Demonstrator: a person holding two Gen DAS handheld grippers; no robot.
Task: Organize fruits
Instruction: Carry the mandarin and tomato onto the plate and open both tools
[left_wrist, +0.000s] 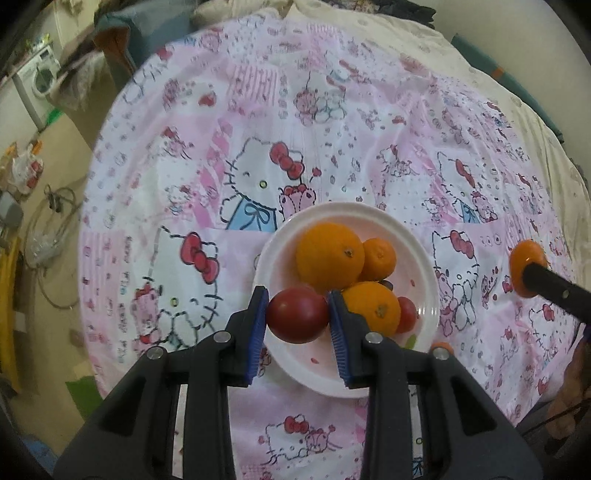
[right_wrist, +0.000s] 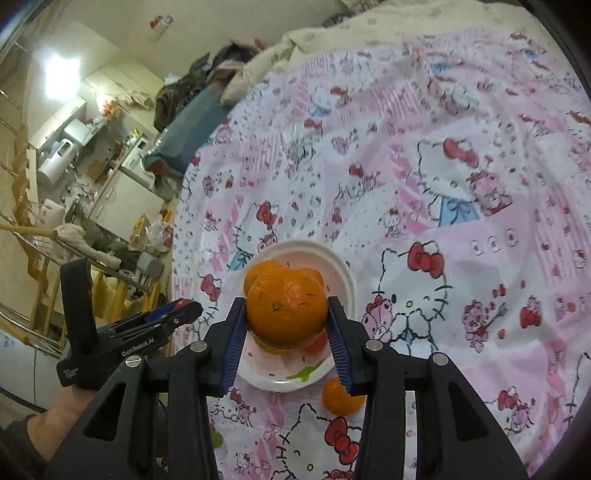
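In the left wrist view my left gripper (left_wrist: 297, 295) is shut on a dark red tomato (left_wrist: 297, 314), which hangs over the near left rim of a white plate (left_wrist: 424, 258). On the plate lie a large orange (left_wrist: 328, 254), a small mandarin (left_wrist: 378, 258), another orange (left_wrist: 373, 306) and a small tomato (left_wrist: 406, 314). At the right edge of that view the right gripper (left_wrist: 532, 275) carries an orange (left_wrist: 524, 258). The right wrist view has my right gripper (right_wrist: 286, 302) shut on that orange (right_wrist: 286, 306), above the plate (right_wrist: 343, 273). The left gripper (right_wrist: 184, 308) is at the left.
A small mandarin (right_wrist: 340, 398) lies loose on the pink cartoon-cat cloth (right_wrist: 443, 184) just before the plate. A cream quilt (left_wrist: 480, 55) covers the far side. Off the left edge is floor with cables (left_wrist: 48, 229) and a washing machine (left_wrist: 40, 77). A hand (right_wrist: 62, 410) holds the left gripper.
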